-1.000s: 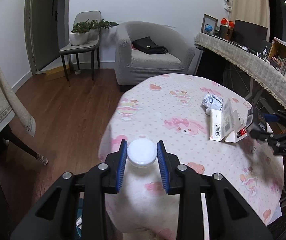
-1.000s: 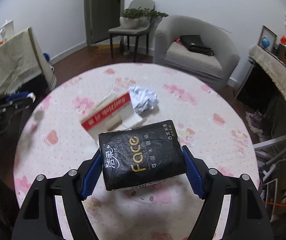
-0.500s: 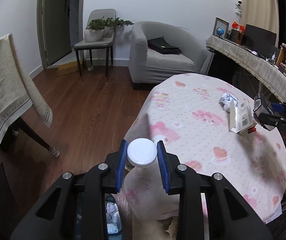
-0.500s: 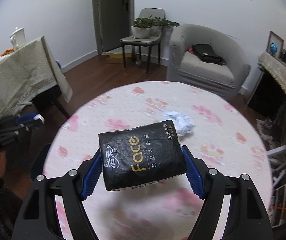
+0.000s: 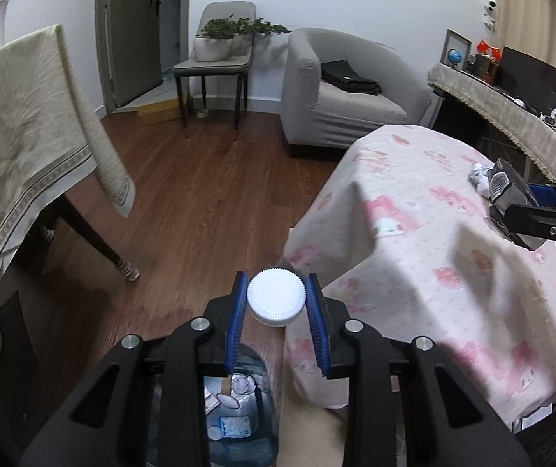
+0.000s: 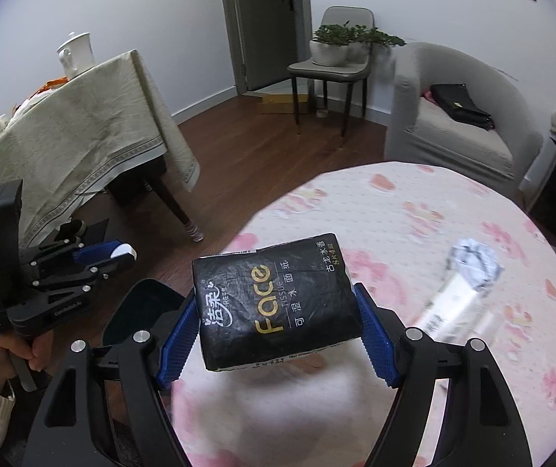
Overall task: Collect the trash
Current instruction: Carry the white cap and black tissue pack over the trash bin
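Both my grippers carried trash off the round table toward the bin on the floor.

The table [image 6: 414,210], under its pink-print cloth, kept a crumpled paper ball [image 6: 474,262] and a blurred carton [image 6: 449,307] near its right edge, uncollected. Just beside the table's near-left edge stood the blue bin [image 5: 262,420], already holding wrappers and paper scraps. My right gripper [image 6: 278,334] clamped the black tissue pack [image 6: 274,299] by its two ends, level over the tabletop. My left gripper [image 5: 276,307] pinched a white ribbed cap [image 5: 276,299] above the bin's mouth, placed, I judged, to drop it in.
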